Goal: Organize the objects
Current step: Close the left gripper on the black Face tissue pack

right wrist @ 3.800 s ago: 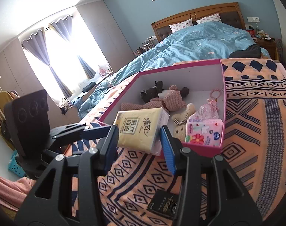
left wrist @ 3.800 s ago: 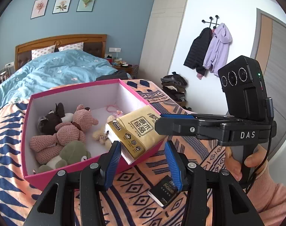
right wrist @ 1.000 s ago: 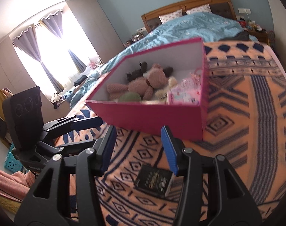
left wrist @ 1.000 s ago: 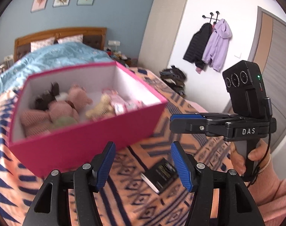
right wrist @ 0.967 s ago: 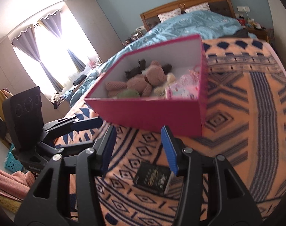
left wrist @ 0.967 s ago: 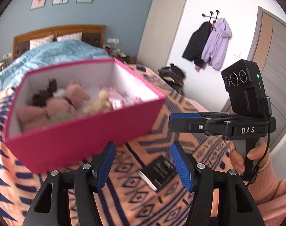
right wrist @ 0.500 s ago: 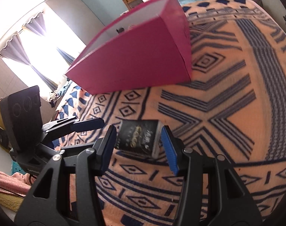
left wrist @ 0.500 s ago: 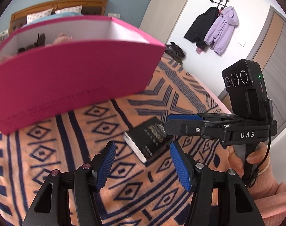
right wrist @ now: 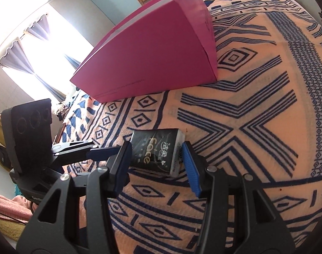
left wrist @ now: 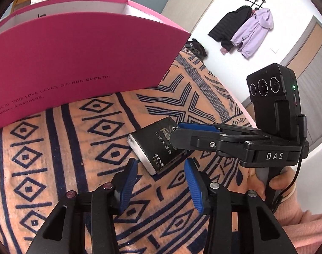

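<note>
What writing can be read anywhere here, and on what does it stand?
"DAS": on the right tool, by its handle.
"TRUE LOVE NEVER DID RUN SMOOTH,": on the pink box; the lines under it are partly cut off.
"Face": on the black tissue pack; its Chinese characters are too small to read surely.

Bright daylight; window [right wrist: 44, 48] blown out w/ glare in right view. Sharp, heavy fisheye warp, dark corners.

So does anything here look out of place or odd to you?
Only one thing: a small black tissue pack lies loose and askew on the orange patterned blanket, outside the big pink cardboard box. The right gripper is open around it; the left gripper is open and empty.
</note>
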A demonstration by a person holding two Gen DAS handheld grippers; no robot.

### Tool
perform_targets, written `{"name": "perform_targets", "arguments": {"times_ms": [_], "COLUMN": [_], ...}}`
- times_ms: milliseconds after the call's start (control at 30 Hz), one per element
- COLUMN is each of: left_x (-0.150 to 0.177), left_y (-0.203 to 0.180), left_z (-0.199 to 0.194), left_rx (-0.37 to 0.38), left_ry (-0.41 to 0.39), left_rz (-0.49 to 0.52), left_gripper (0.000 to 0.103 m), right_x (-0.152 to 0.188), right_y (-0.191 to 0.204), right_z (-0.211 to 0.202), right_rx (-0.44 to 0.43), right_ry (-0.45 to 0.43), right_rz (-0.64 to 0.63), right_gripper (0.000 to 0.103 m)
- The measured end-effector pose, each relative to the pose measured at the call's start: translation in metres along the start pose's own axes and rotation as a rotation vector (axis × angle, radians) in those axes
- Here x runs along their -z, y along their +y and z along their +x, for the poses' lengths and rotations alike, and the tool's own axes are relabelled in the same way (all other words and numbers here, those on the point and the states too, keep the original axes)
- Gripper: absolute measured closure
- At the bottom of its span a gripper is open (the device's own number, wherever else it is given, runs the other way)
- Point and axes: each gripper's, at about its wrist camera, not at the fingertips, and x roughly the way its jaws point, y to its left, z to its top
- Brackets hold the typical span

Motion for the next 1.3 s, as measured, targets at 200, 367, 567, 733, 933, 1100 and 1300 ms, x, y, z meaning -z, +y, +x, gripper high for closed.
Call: {"name": "perform_targets", "arguments": {"times_ms": [200, 367, 567, 733, 933, 1100, 1300], "left_x": [-0.002, -0.001, -0.001, -0.001, -0.002, -0.004, -0.004], "left_y": [0.002, 0.001, -0.004, -0.004, -0.007, -0.007, -0.006], "left_z": [0.007, 0.005, -0.003, -0.009, -0.024, -0.036, -0.046], "left_rx": [0.023, 0.024, 0.024, 0.022, 0.001, 0.0, -0.006], "left_ry": [0.009, 0.004, -0.021, -0.035, -0.071, -0.102, -0.127], "left_rz": [-0.025, -0.019, 0.006, 0.006, 0.024, 0.032, 0.035], "left_gripper": [0.067, 0.067, 0.067, 0.067, 0.067, 0.067, 0.067], "right_x": [0.001, 0.001, 0.001, 0.001, -0.002, -0.006, -0.01], "right_y": [-0.001, 0.0, 0.001, 0.009, 0.023, 0.033, 0.041], "right_z": [-0.001, 0.0, 0.001, -0.001, -0.006, -0.012, -0.019], "right_rx": [-0.004, -0.013, -0.014, -0.027, -0.039, -0.056, -0.06], "right_ry": [0.005, 0.009, 0.004, -0.014, -0.039, -0.066, -0.084], "right_rz": [0.003, 0.007, 0.015, 0.005, -0.021, -0.039, -0.065], "right_gripper": [0.056, 0.058, 0.058, 0.058, 0.058, 0.058, 0.058]}}
